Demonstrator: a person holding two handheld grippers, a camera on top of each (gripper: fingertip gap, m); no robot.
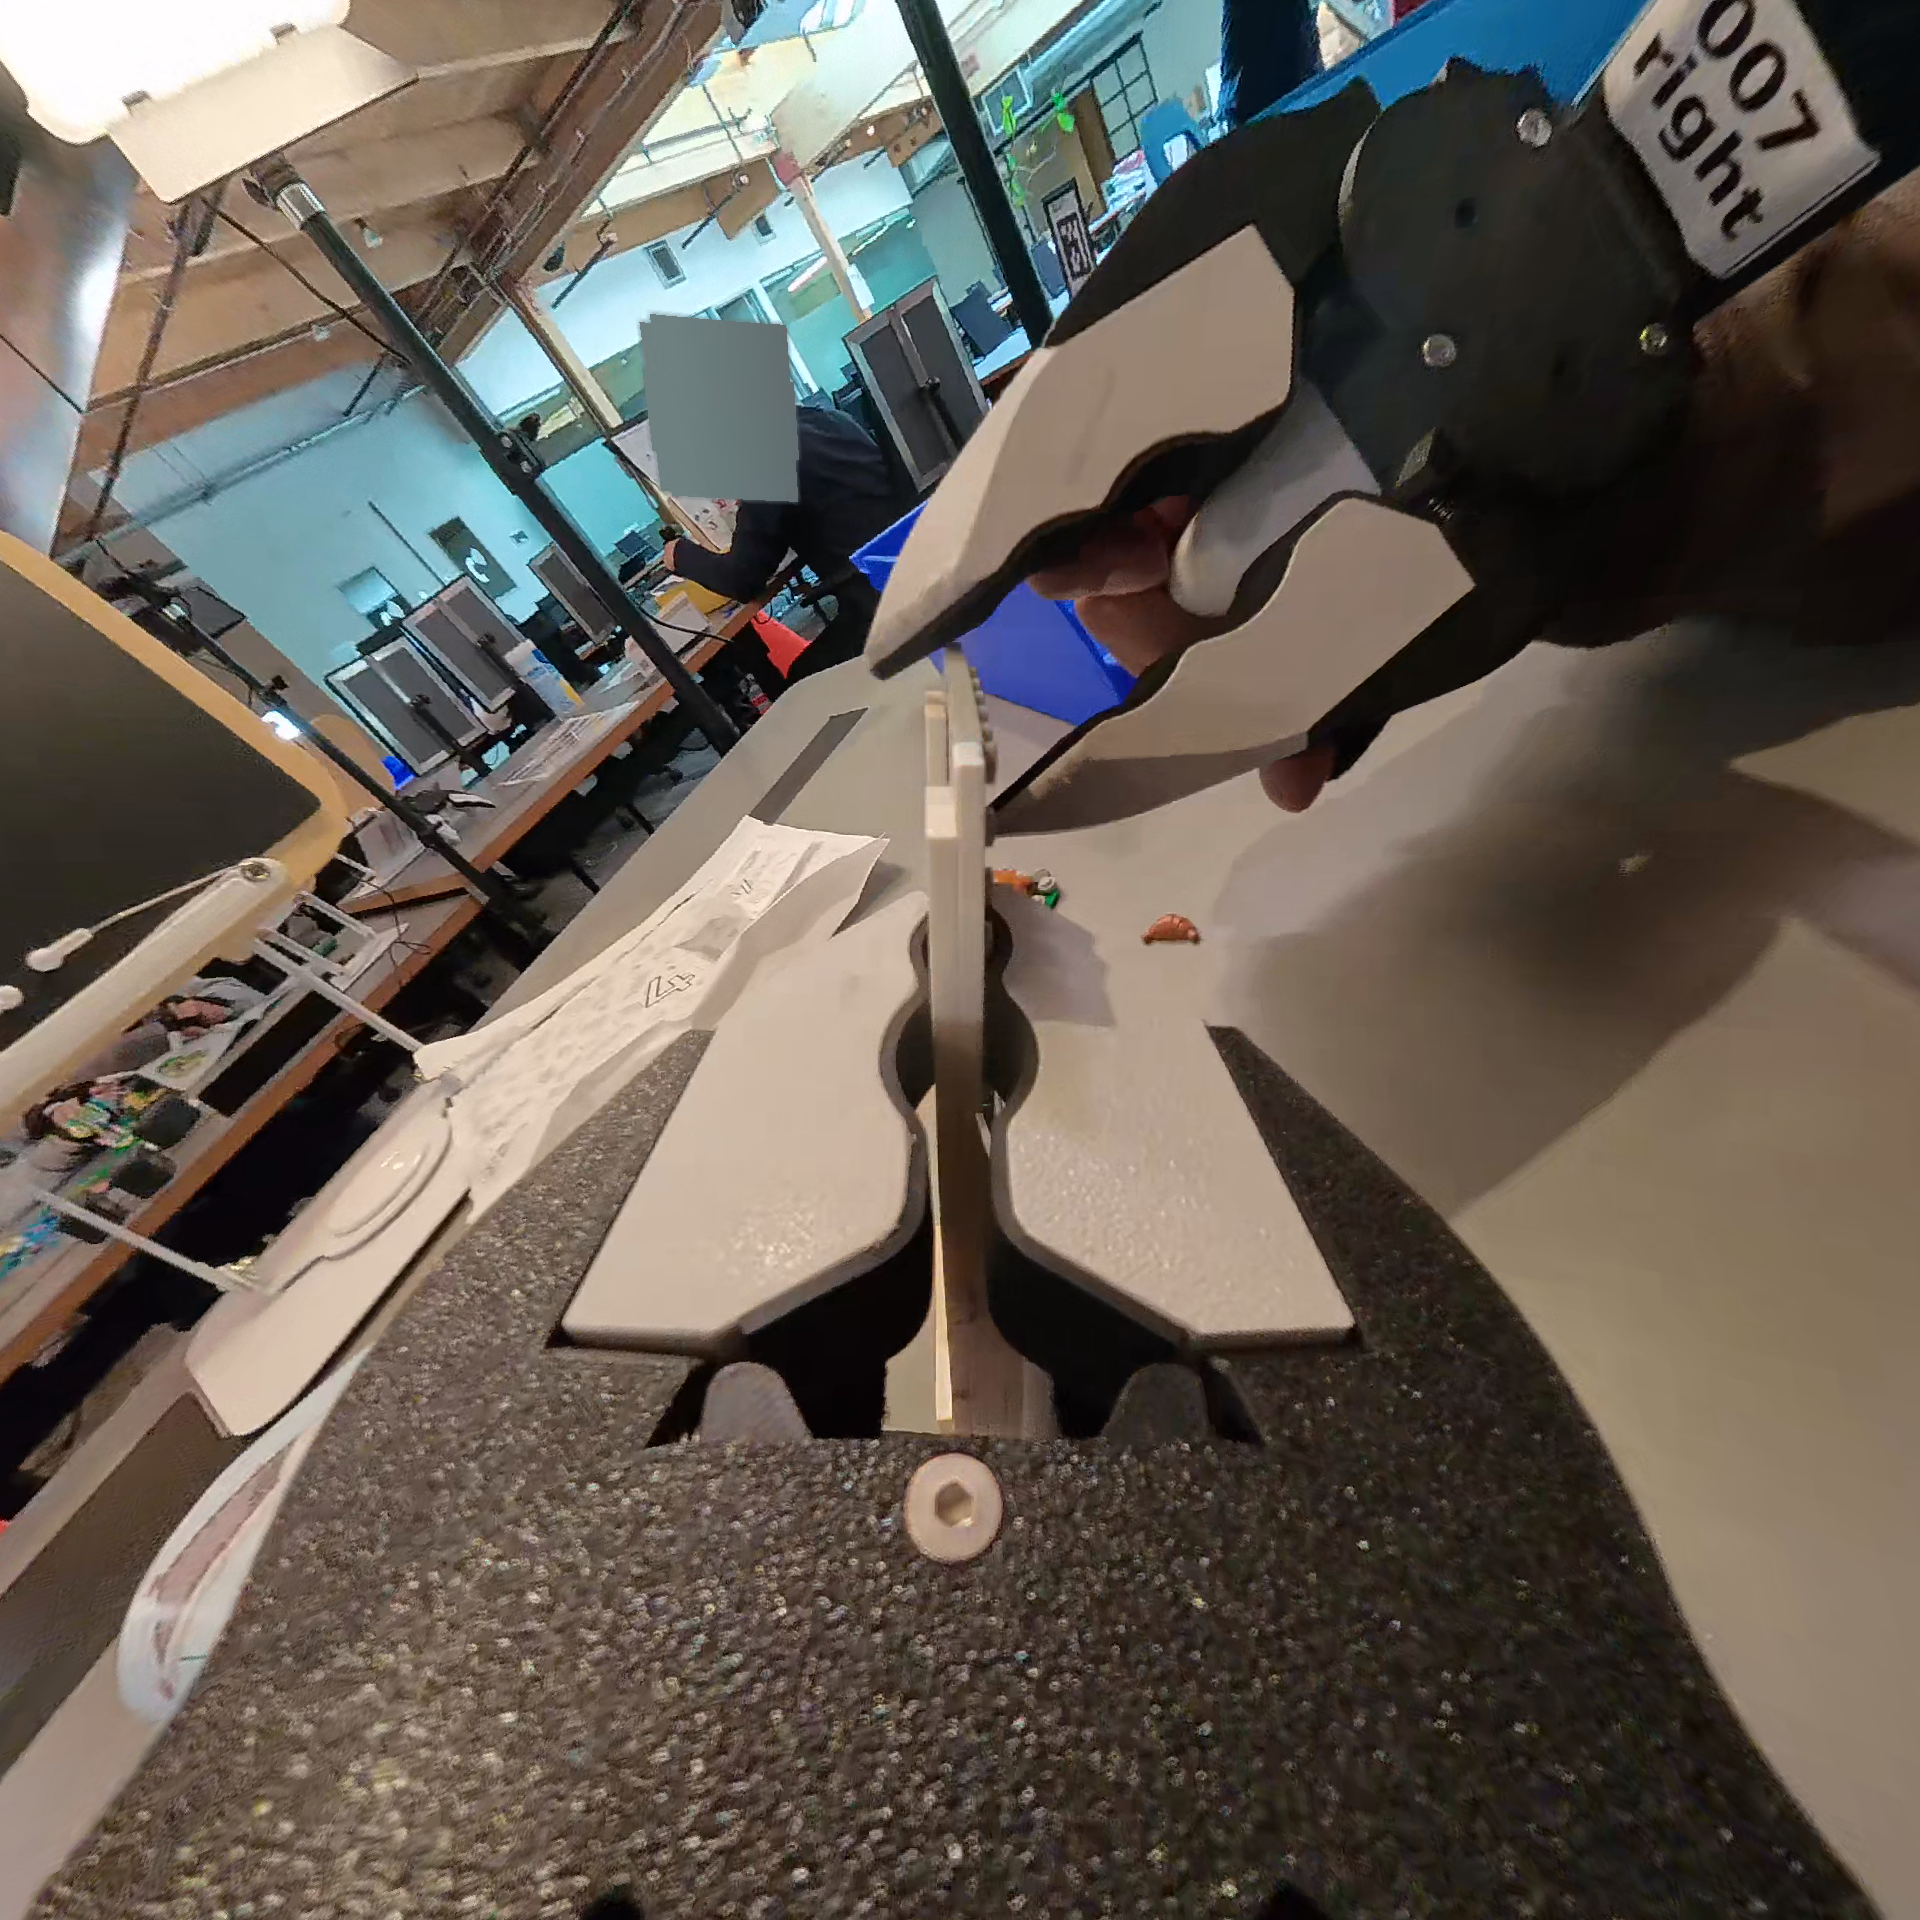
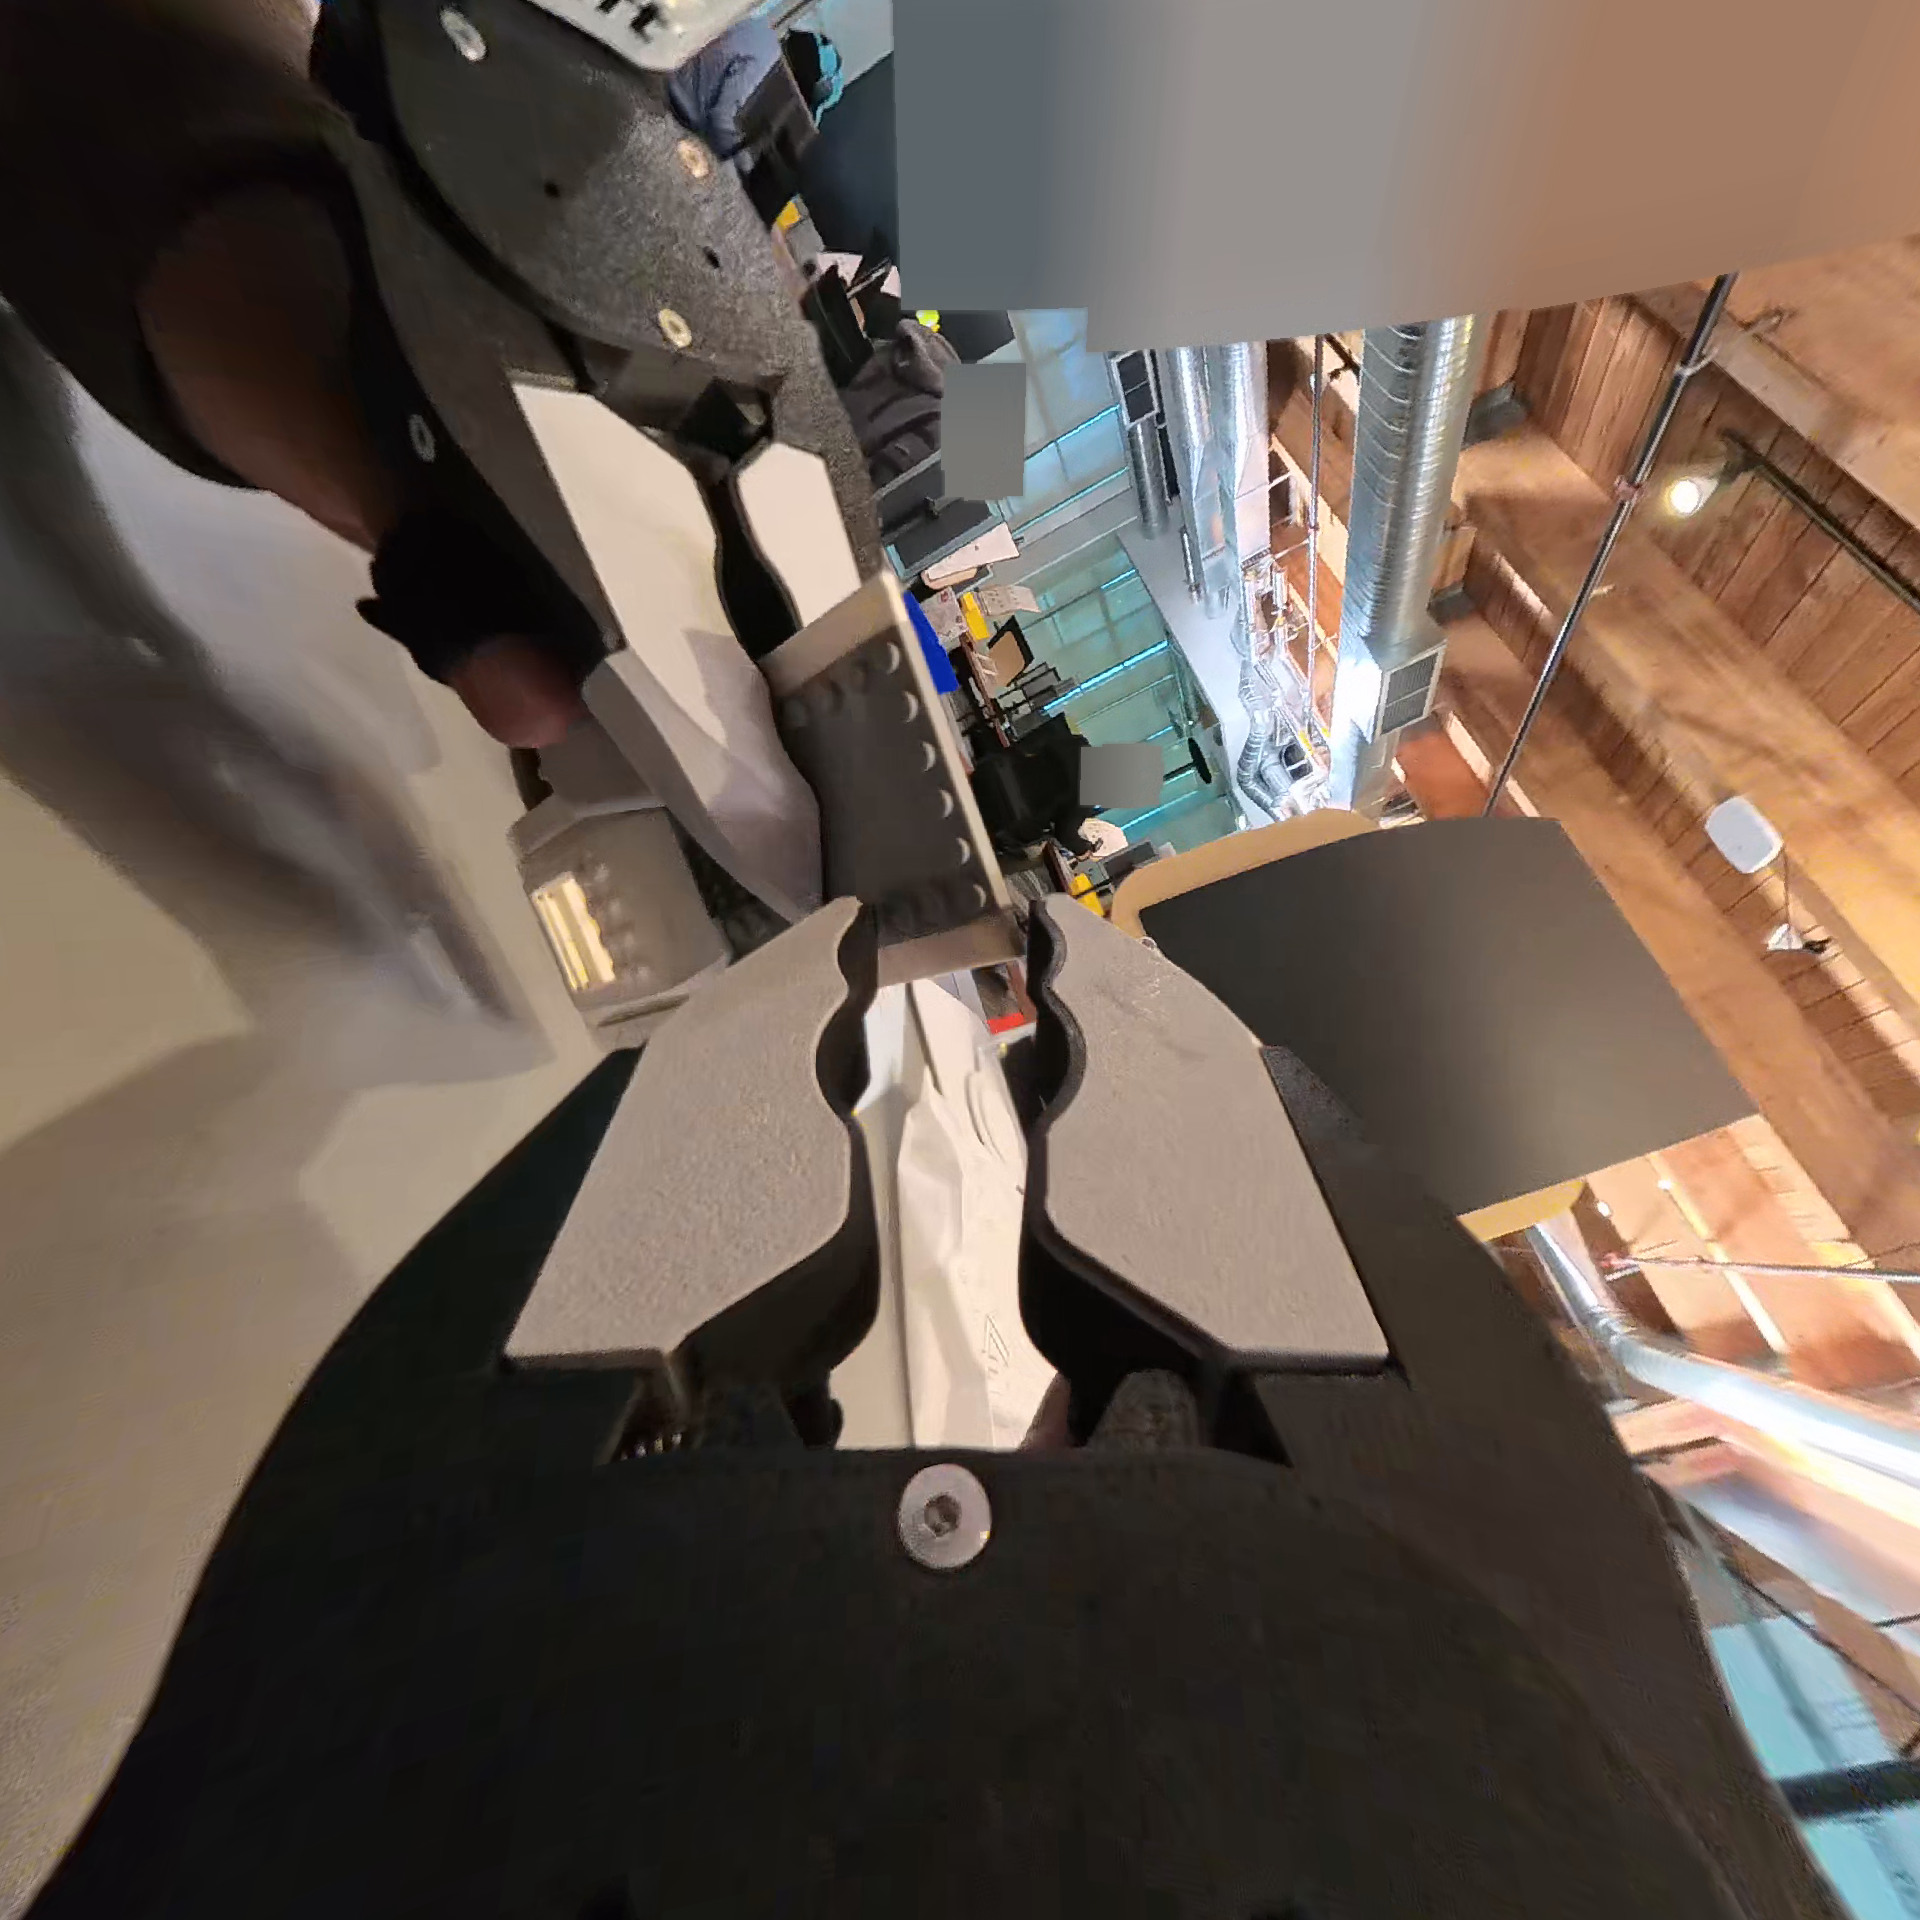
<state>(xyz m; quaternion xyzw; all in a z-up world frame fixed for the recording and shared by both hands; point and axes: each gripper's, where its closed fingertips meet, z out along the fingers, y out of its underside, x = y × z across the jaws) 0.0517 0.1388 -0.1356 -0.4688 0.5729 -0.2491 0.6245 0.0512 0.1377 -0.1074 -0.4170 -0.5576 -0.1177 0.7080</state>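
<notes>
Left claw (image 1: 961, 935) clamps upright plate (image 1: 956, 862); right claw (image 1: 935, 738) straddles it.

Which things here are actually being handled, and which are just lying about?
Handled: flat grey studded plate, clamped edge-on in the left gripper; right gripper, jaws open astride its far end.

Lying about: printed sheet, small orange pieces, blue bin, grey table.

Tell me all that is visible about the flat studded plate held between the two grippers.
The studded plate is a thin, flat piece, apparently plastic: pale grey or off-white edge-on, and dark with rows of round studs along its edges in the right wrist view. It stands on edge above the grey table. The left gripper clamps its near end; the right gripper has its fingers spread around the far end.
</notes>
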